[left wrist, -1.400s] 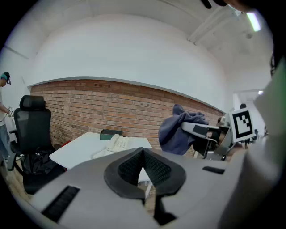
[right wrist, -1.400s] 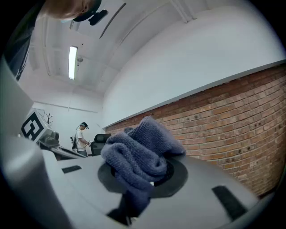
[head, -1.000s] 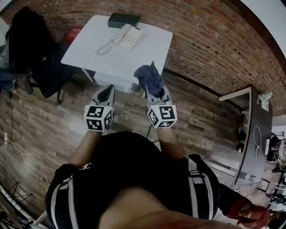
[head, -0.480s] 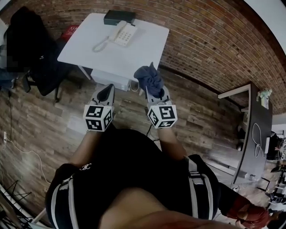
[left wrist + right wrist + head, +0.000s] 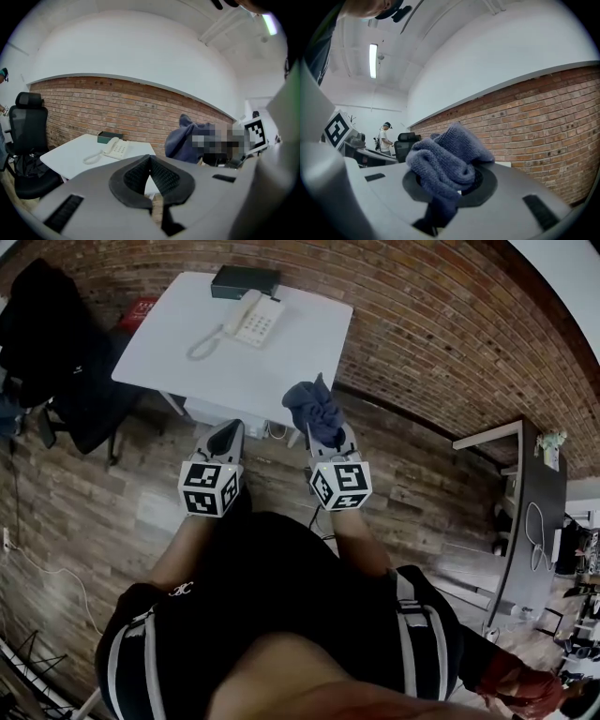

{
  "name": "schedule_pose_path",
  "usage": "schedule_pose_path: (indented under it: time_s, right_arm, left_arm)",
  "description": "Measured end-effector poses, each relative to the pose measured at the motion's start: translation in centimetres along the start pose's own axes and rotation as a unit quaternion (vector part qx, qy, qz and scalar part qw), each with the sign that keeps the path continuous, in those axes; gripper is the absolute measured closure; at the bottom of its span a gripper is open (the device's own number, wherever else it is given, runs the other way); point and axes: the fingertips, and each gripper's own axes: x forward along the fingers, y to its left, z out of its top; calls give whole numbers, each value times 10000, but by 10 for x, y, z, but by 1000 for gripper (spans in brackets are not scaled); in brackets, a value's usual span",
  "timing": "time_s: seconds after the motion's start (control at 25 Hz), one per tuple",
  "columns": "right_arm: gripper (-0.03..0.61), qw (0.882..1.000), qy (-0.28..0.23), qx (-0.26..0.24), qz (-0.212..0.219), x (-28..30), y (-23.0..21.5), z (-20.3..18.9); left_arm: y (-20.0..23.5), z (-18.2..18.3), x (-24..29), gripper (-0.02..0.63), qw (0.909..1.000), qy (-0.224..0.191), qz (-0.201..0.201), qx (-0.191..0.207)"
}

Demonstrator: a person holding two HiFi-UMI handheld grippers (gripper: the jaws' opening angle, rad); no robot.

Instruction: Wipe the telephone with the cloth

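White corded desk telephone (image 5: pixel 251 320): sits on the white rectangular table (image 5: pixel 244 371), toward the far edge, just in front of a dark flat box (image 5: pixel 245 280) at that edge. Handset on the cradle, keypad face up. Coiled cord trails off toward the table's left edge.

Handling, as I judge it: hard plastic shell, probably light, likely to skate on the smooth top if wiped with any pressure. The handset only rests in its cradle, so a sideways stroke could knock it off. The cord may snag. The best place to steady it looks like the side of the base, clear of the keys.

Left gripper (image 5: pixel 225 432): jaws pressed together, nothing between them. Its own view shows the telephone (image 5: pixel 114 147) ahead, beyond the jaw tips, and well apart from them.

Right gripper (image 5: pixel 323 427): jaws pinching a blue-grey terry cloth (image 5: pixel 314 409), which is soft and bunched into a wad that stands up past the jaw tips. Some of the cloth (image 5: pixel 450 157) hangs down between the jaws. The telephone doesn't show in this gripper's view.

Both grippers are held side by side in front of the person, over the wood-plank floor (image 5: pixel 84 493), short of the table's near edge. The telephone is out of reach of either gripper and no wiping has begun. The next step looks like closing in on the table.

A black office chair (image 5: pixel 56 352) stands off the table's left edge.
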Motion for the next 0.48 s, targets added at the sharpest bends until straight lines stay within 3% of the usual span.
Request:
schedule_pose_path:
  time_s: [0.48]
  right_arm:
    - [526, 9986, 104, -237, -463, 147, -31, 27]
  left_arm:
    - [115, 60, 107, 620, 9994, -91, -312, -118]
